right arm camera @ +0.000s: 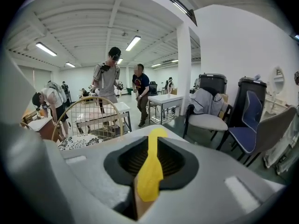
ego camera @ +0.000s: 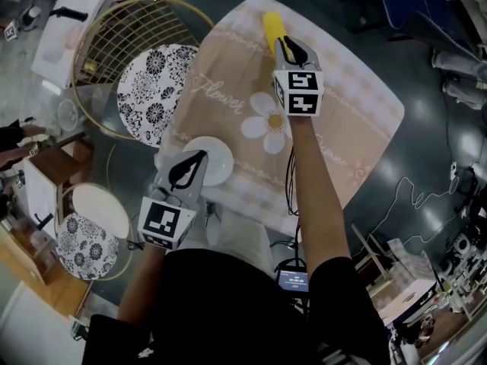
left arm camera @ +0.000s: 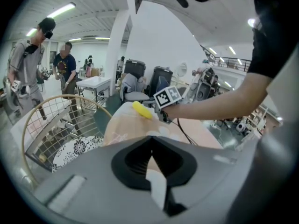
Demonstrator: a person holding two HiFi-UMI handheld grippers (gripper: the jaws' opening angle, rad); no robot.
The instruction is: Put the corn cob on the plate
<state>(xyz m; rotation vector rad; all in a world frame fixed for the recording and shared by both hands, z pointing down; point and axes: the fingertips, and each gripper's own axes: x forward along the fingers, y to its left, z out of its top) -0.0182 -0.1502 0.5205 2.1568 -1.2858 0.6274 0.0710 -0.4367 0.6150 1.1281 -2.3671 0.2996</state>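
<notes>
We see the left gripper jaws shut, nothing inside | white plate just below their tips | farther off, right gripper jaws a little apart | yellow corn cob between them, poking out past the tips

Grey left gripper and right gripper bear black-and-white marker cubes; black short sleeves.

Bright ceiling tubes overhead; fisheye edges dark, near foreground blurred.
</notes>
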